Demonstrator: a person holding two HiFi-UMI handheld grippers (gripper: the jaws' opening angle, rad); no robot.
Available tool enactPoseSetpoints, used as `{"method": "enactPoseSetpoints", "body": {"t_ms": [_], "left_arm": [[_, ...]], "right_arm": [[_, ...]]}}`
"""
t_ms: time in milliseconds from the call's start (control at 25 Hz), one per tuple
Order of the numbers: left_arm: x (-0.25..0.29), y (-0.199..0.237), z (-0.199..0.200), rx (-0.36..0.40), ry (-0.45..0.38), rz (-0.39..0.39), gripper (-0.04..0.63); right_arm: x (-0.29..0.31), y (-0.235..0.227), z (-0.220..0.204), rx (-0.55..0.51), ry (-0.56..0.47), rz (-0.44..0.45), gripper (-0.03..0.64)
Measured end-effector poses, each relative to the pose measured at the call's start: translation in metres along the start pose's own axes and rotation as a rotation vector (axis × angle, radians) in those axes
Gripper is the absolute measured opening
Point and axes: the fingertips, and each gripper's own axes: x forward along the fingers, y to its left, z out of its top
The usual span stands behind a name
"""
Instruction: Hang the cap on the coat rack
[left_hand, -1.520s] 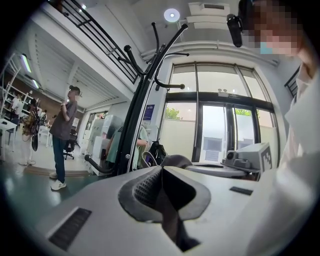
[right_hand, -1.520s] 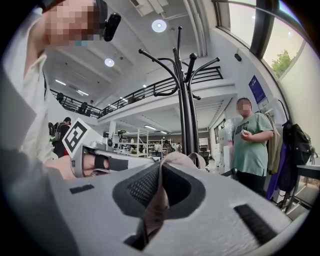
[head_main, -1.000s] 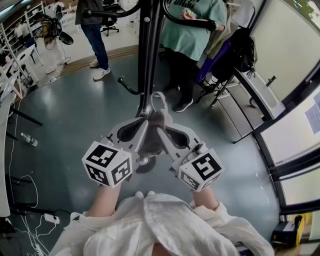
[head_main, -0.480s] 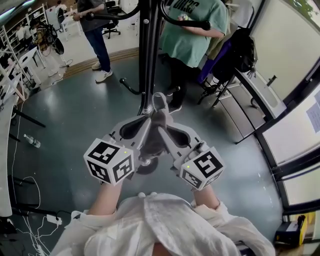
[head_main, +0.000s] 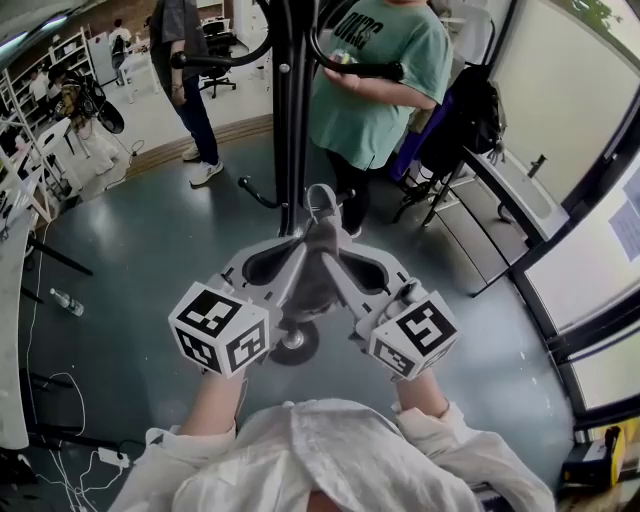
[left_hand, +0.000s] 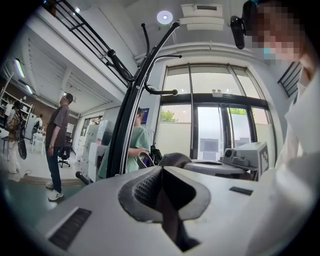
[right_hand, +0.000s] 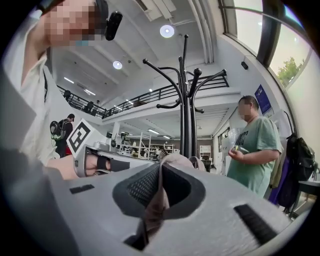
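Observation:
Both grippers hold a grey-brown cap (head_main: 317, 252) between them at waist height, right in front of the black coat rack pole (head_main: 290, 110). My left gripper (head_main: 296, 268) is shut on the cap's left edge, and dark fabric runs down between its jaws (left_hand: 162, 200). On the other side, my right gripper (head_main: 334, 268) is shut on the cap's right edge, with cap cloth (right_hand: 156, 200) pinched between its pads. The rack's curved hooks (right_hand: 186, 75) spread out high above the cap. A short lower peg (head_main: 255, 190) sticks out left of the pole.
A person in a green T-shirt (head_main: 378, 70) stands just behind the rack; another in dark clothes (head_main: 186, 70) is at the back left. A dark backpack on a chair (head_main: 462, 110) and glass doors (head_main: 590, 230) are to the right. A bottle (head_main: 62, 301) and cables (head_main: 70, 455) lie at the left.
The grippers keep the cap in the same grip by the pole, and they have edged slightly up towards it. The bystanders have shifted a little.

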Motion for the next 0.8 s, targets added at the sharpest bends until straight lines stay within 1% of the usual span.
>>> {"method": "enactPoseSetpoints", "body": {"t_ms": [160, 320, 400, 640, 800], "left_arm": [[0.003, -0.006, 0.019, 0.04, -0.032, -0.023, 0.015], [0.007, -0.008, 0.043, 0.071, -0.087, -0.045, 0.015], [0.009, -0.01, 0.054, 0.09, -0.106, -0.052, 0.015], [0.007, -0.007, 0.085, 0.134, -0.16, -0.052, 0.015], [0.004, -0.014, 0.109, 0.163, -0.177, -0.055, 0.015]], "right_arm": [[-0.004, -0.011, 0.024, -0.052, -0.034, -0.016, 0.011], [-0.003, -0.019, 0.047, -0.065, -0.08, 0.004, 0.011], [-0.004, -0.022, 0.057, -0.089, -0.091, 0.003, 0.011], [-0.008, -0.028, 0.092, -0.157, -0.148, -0.012, 0.011], [-0.016, -0.032, 0.117, -0.213, -0.178, -0.043, 0.011]]}}
